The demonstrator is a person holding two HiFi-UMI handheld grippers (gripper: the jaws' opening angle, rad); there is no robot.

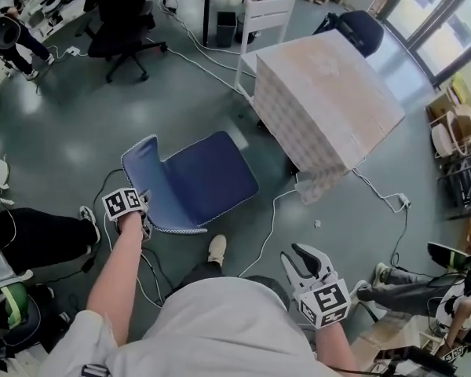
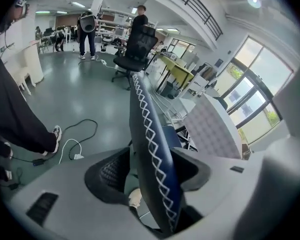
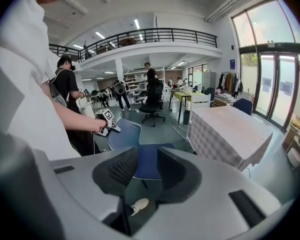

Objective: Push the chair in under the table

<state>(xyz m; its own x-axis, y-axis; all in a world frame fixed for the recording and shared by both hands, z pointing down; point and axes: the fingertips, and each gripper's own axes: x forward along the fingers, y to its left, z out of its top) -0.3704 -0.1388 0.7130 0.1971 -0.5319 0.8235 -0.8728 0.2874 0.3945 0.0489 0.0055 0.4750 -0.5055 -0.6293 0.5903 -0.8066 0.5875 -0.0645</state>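
The left gripper has its jaws released, astride the back of the chair; the right gripper gapes empty. An ungripped, off-centre push may skew the chair against the table.

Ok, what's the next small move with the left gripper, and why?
Probably close the left gripper on the chair back: its edge sits between the open jaws, ungripped, and the chair stands clear of the table.

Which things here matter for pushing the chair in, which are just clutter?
Job: blue chair, cloth-covered table, left tool (open, astride the chair back), right tool (open, empty).
Clutter: black office chair, white chair, floor cables, bin.
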